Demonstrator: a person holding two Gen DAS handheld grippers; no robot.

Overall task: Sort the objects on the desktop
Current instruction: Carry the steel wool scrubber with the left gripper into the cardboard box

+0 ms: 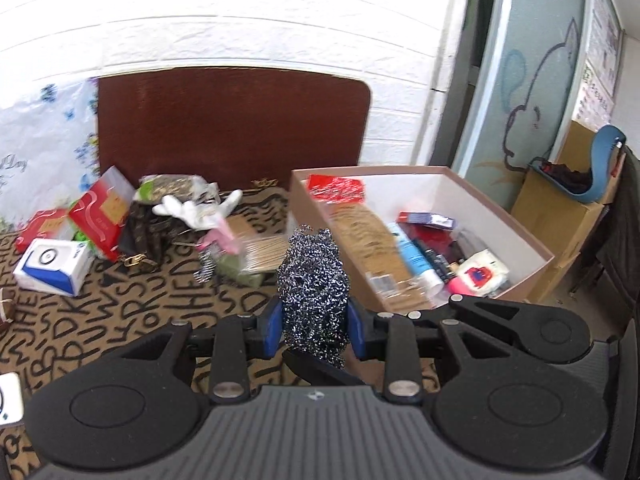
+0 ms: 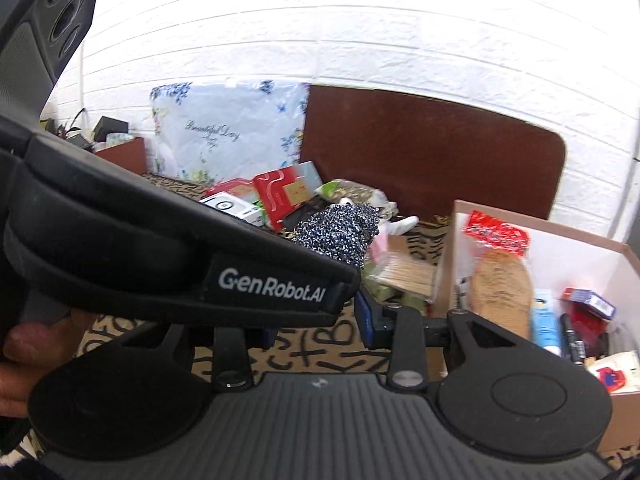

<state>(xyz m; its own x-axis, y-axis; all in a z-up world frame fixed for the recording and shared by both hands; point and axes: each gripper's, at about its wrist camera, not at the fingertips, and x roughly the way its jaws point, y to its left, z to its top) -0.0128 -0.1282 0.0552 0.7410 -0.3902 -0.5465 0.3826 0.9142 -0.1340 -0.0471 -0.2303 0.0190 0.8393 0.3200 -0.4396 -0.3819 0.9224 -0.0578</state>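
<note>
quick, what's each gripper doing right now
Left gripper: shut on the steel scourer.
Right gripper: open, holding nothing; its left finger is hidden behind the other gripper.

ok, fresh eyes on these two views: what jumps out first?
The steel wool pinched between the left gripper pads, held up above the letter-print cloth. To its right sits an open box already holding several items, and to the left a pile of unsorted clutter lies by the red packet. In the right wrist view, the left gripper's body blocks much of the frame, hiding the right gripper in part.
</note>
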